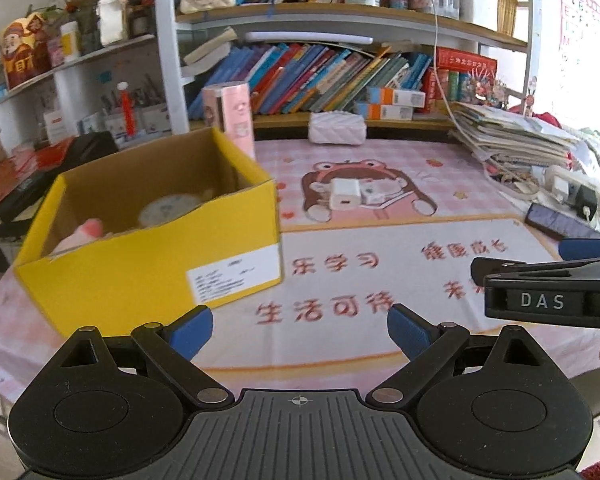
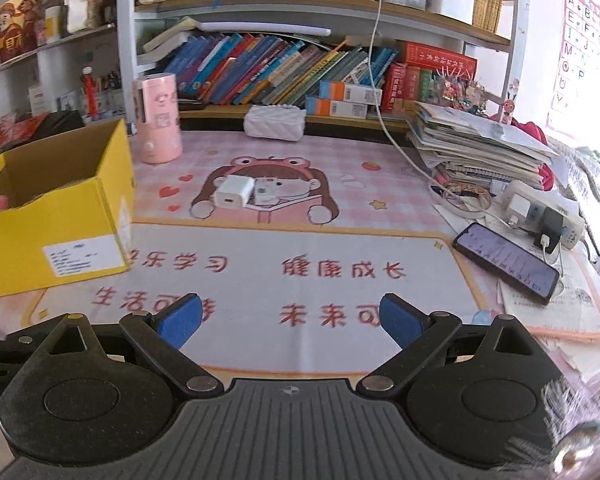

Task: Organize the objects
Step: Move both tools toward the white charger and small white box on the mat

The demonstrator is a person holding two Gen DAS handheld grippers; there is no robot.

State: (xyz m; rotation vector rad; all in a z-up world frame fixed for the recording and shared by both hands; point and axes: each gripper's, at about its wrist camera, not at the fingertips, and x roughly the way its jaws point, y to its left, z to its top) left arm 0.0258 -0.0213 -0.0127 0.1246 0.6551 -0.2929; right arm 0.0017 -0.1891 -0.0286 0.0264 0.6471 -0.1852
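Hovering over the near edge of the counter, the left hand-held gripper and the right hand-held gripper both stand with their blue pads spread wide and nothing between them. Each points down at the pink cartoon mat that covers the counter.

A yellow cardboard box sits open toward the counter's left edge, a white label on its near side. Inside it lie a round pale disc and something pink, perhaps a soft toy, though the blur makes that hard to judge.

Near the middle of the counter, a white charger block lies touching a smaller white item on its right. A pink cylinder stands upright toward the far edge, just behind the box's far right corner. A white quilted pouch rests at the far edge below the bookshelf.

Toward the right edge lie a dark phone, a power strip with plugs in it, and a stack of papers.
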